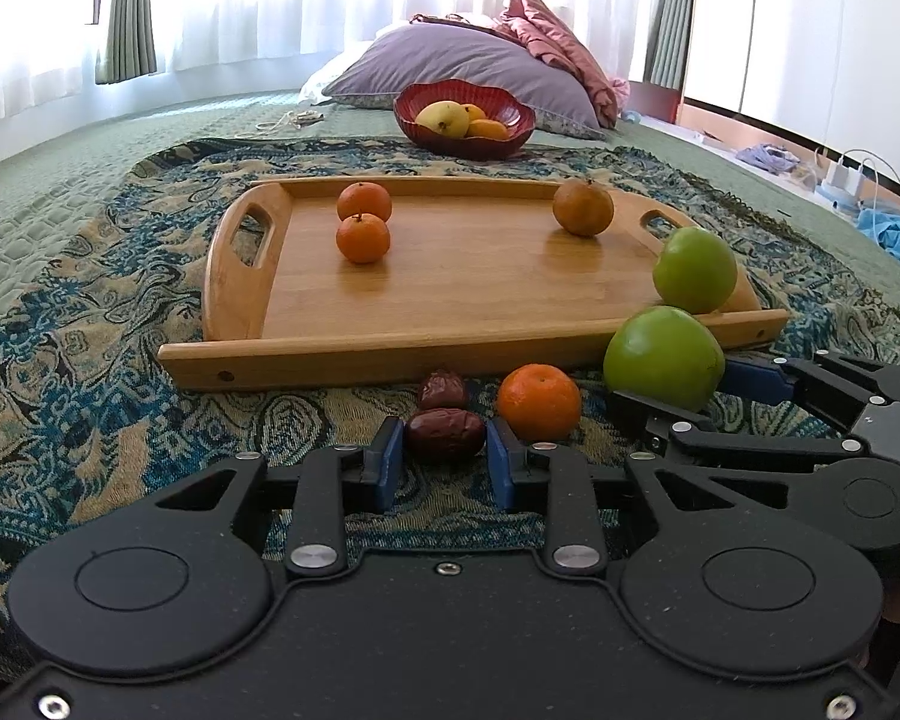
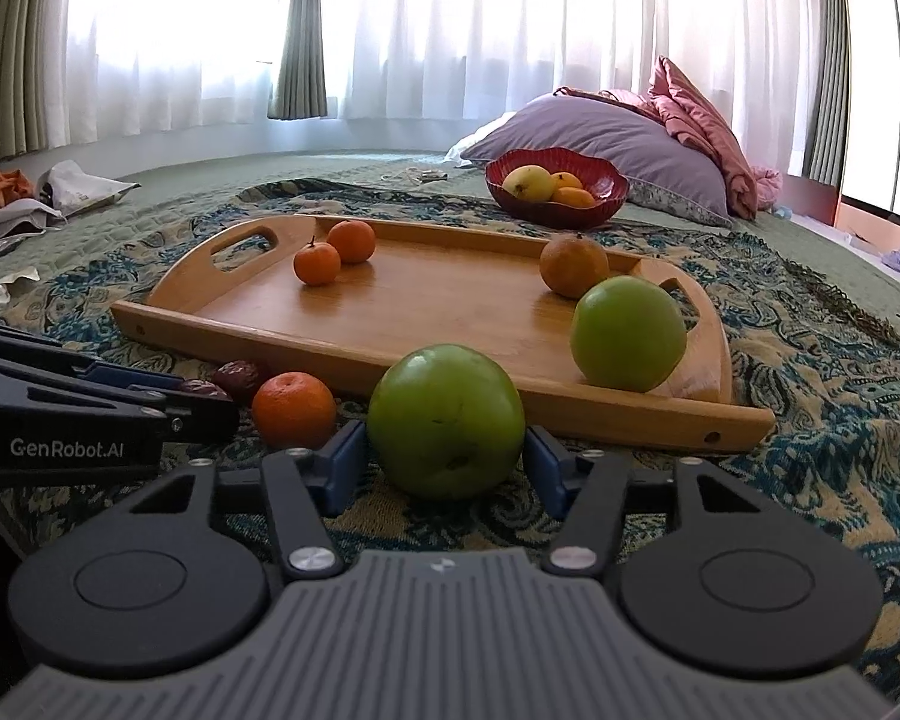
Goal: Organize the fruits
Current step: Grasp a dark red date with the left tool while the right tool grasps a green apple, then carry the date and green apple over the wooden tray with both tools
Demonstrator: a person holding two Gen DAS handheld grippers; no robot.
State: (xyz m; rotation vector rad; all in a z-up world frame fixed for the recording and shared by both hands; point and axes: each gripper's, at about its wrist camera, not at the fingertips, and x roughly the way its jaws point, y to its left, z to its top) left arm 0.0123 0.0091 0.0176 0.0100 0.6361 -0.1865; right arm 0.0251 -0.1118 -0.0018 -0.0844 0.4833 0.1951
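A wooden tray (image 1: 450, 336) lies on the patterned blanket and holds two small oranges (image 1: 363, 219), a brownish orange (image 1: 582, 207) and a green apple (image 1: 695, 269). In front of it lie two red dates, an orange (image 1: 539, 401) and a second green apple (image 1: 663, 357). My left gripper (image 1: 444, 459) has its blue pads on both sides of the near date (image 1: 444, 432), touching it. My right gripper (image 2: 444, 465) straddles the near green apple (image 2: 445, 420) with small gaps at each pad, open.
A red bowl (image 1: 519, 120) with a pear and oranges stands behind the tray, in front of a purple pillow (image 1: 462, 63). Crumpled paper and cloth (image 2: 42, 192) lie at the far left. Cables and a charger (image 1: 849, 171) lie at the right.
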